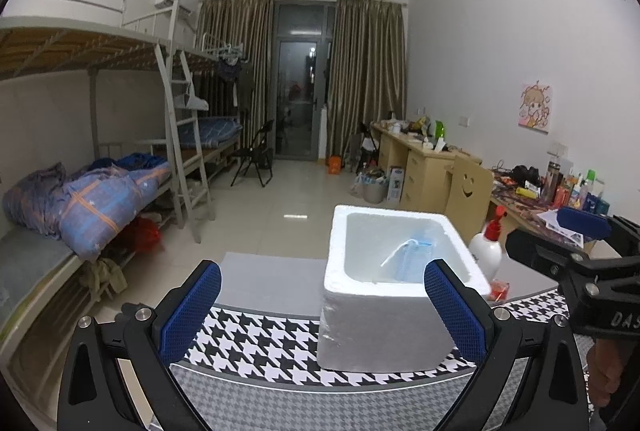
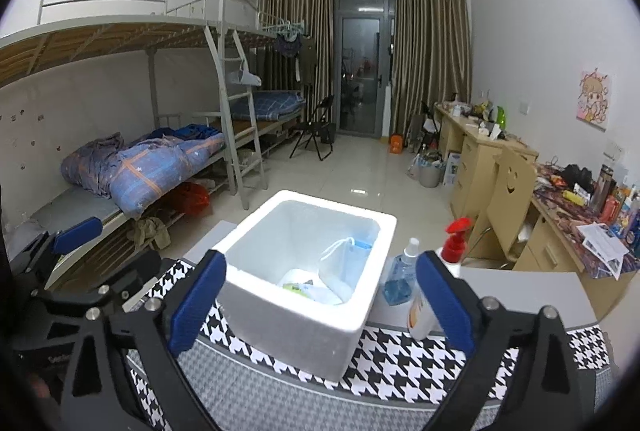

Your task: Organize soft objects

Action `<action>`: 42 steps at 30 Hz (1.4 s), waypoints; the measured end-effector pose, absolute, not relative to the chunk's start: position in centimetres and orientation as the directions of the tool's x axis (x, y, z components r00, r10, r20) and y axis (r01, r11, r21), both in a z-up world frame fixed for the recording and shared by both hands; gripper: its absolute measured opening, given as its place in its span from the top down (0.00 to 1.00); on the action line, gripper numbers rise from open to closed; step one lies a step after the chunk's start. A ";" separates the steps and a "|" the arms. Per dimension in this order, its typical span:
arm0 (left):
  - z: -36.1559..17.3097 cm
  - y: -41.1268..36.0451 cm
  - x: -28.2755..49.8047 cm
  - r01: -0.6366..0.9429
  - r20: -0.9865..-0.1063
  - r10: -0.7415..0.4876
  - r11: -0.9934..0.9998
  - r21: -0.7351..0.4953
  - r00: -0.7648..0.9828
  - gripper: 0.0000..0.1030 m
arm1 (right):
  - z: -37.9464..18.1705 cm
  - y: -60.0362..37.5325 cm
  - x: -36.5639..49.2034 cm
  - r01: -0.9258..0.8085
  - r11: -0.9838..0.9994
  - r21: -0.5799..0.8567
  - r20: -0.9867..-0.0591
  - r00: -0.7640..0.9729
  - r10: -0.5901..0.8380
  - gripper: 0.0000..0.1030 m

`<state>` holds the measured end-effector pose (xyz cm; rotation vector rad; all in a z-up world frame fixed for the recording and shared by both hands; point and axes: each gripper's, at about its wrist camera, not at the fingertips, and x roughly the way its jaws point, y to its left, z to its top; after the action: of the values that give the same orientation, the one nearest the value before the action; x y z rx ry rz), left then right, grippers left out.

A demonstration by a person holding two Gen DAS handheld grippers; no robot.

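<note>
A white foam box [image 1: 380, 315] [image 2: 296, 323] stands on the houndstooth table cloth [image 1: 260, 343] [image 2: 400, 363]. Inside it lie a blue face mask with white loops [image 1: 412, 255] [image 2: 352, 251] and a green-printed soft packet [image 2: 298, 287] on the bottom. My left gripper [image 1: 324, 311] is open and empty, just in front of the box. My right gripper [image 2: 320, 307] is open and empty, also in front of the box and above it. Each gripper shows at the edge of the other's view, the right [image 1: 580, 231] and the left [image 2: 76, 231].
A white spray bottle with a red trigger [image 1: 488, 247] [image 2: 436, 287] and a blue liquid bottle [image 2: 400, 279] stand right of the box. A small red packet [image 1: 499, 289] lies by it. Bunk beds [image 2: 140, 159] are left, desks [image 2: 500, 167] right.
</note>
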<state>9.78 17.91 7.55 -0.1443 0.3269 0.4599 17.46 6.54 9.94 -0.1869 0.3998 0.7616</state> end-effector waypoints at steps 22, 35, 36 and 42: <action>7.1 11.2 0.8 -0.412 -0.237 0.400 0.911 -0.002 0.885 0.01 | 8.3 -1.0 7.9 -0.679 0.734 -0.010 -0.329 0.695 0.639 0.01; 5.2 9.2 -2.3 -0.410 -0.180 0.401 0.912 -0.010 0.898 0.01 | 6.4 -3.8 4.0 -0.675 0.737 -0.016 -0.283 0.710 0.645 0.01; 5.0 9.1 -2.5 -0.409 -0.179 0.400 0.913 -0.014 0.899 0.01 | 5.9 -4.0 3.8 -0.663 0.748 -0.021 -0.276 0.723 0.633 0.01; 3.5 8.6 -2.8 -0.408 -0.171 0.404 0.913 0.016 0.899 0.01 | 3.8 -4.7 3.1 -0.632 0.774 -0.035 -0.241 0.757 0.607 0.01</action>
<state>-2.78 8.65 3.53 -0.0208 0.1725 0.4203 3.14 -4.71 3.80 -0.1166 0.2221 0.6772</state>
